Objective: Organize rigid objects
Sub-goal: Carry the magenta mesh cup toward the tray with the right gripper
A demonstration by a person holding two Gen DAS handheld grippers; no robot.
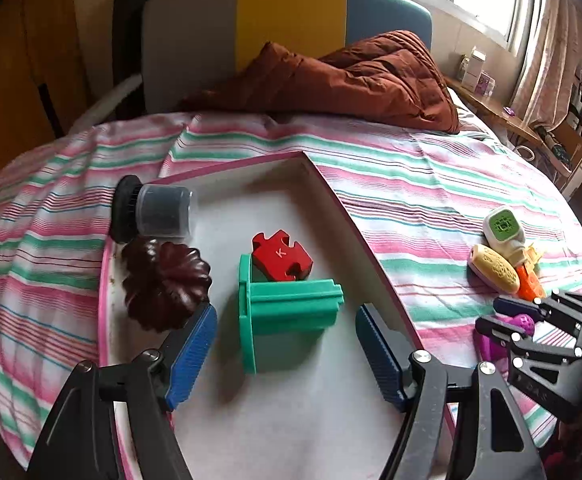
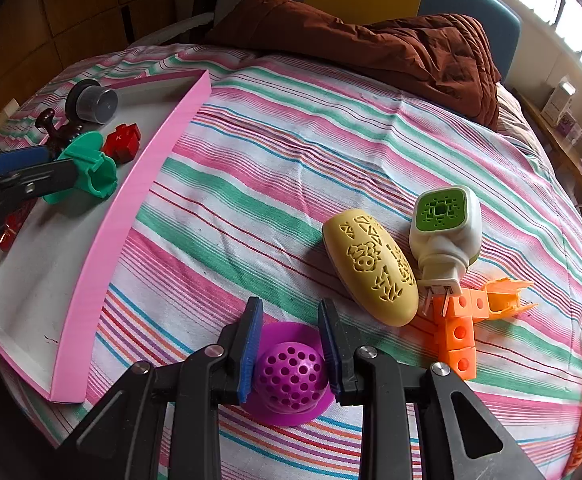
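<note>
A pink-rimmed white tray (image 1: 331, 196) lies on the striped bed. In it are a green plastic spool (image 1: 287, 312), a red puzzle piece (image 1: 281, 256), a dark brown fluted mould (image 1: 163, 284) and a black brush with a clear cap (image 1: 155, 210). My left gripper (image 1: 287, 356) is open over the tray, its blue pads either side of the spool, not touching it. My right gripper (image 2: 291, 344) has its pads against a purple perforated dome strainer (image 2: 291, 376) on the bedspread. The tray (image 2: 131, 200) and the left gripper (image 2: 31, 168) also show in the right wrist view.
On the bedspread to the right lie a yellow oval case (image 2: 371, 268), a white and green plug-in device (image 2: 443, 232) and orange block pieces (image 2: 475, 316). A brown quilt (image 1: 351, 76) is bunched at the bed's far end. A wooden shelf (image 1: 503, 112) runs under the window.
</note>
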